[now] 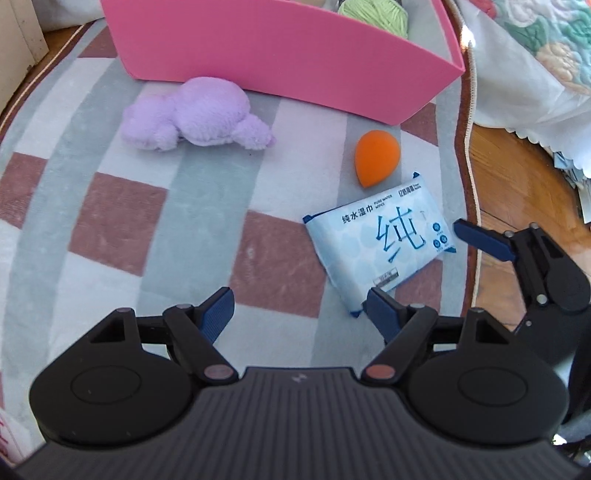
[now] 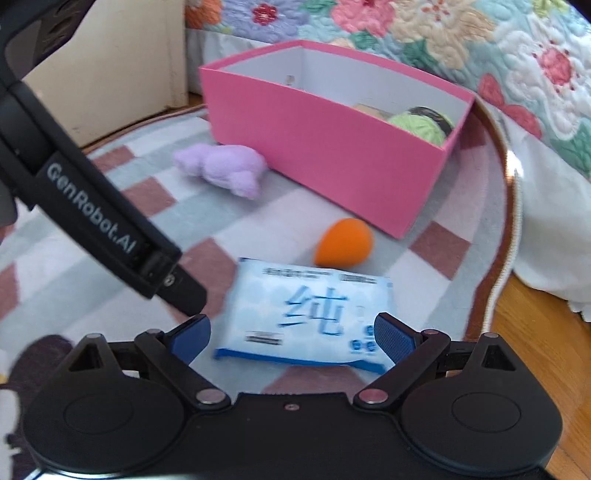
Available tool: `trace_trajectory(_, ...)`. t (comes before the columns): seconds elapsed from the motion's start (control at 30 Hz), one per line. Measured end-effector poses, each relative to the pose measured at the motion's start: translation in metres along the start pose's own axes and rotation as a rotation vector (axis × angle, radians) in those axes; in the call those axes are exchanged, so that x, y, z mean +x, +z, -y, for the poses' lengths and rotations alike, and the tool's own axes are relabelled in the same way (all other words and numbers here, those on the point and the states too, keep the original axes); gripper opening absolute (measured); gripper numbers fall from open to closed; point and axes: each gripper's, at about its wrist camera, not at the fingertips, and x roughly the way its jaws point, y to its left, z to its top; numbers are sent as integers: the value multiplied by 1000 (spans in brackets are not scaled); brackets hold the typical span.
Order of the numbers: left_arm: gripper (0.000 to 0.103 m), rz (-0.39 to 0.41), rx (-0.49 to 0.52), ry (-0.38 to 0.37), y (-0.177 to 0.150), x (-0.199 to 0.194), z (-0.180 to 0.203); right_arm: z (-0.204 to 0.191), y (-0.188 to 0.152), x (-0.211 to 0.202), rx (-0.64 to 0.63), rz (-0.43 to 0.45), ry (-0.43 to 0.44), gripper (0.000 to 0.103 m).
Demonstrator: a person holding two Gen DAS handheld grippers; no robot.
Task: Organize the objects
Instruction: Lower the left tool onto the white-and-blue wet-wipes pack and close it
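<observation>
A pink box stands on a checked rug and holds a green yarn ball. In front of it lie a purple plush toy, an orange egg-shaped sponge and a white-and-blue wet wipes pack. My left gripper is open and empty above the rug, left of the pack. My right gripper is open with the pack's near edge between its fingers, apart from both pads; it also shows in the left wrist view.
The checked rug has a curved brown edge with wooden floor beyond. A floral quilt hangs behind and to the right of the box. A pale cabinet stands at the back left.
</observation>
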Motion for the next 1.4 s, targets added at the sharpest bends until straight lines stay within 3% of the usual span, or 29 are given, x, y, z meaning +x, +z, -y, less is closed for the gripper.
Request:
trace_trajectory(0.23, 74, 13, -26, -26, 10, 21, 6, 16, -1, 16, -27, -33, 24, 98)
trace_trajectory(0.6, 64, 49, -64, -77, 14, 34, 9, 53, -6, 36, 234, -83, 158, 102)
trace_trajectory(0.8, 63, 77, -32, -82, 7, 33, 13, 41, -6, 34, 230, -99, 164, 102)
trace_trajectory(0.87, 54, 80, -36, -106, 4, 33, 13, 35, -6, 33, 215, -109, 173, 102)
trace_trajectory(0.97, 48, 50, -75, -160, 2, 34, 9, 20, -7, 29, 184, -124, 191, 103)
trace_trajectory(1.1, 46, 25, -110, -152, -6, 28, 2, -1, -12, 23, 144, -130, 157, 103)
trace_trajectory(1.27, 34, 1, -163, -147, -16, 21, -17, -23, -17, 16, 152, -131, 137, 103)
trace_trajectory(1.4, 31, -4, -139, -150, -19, 20, -24, -37, -21, 10, 65, -156, 93, 102)
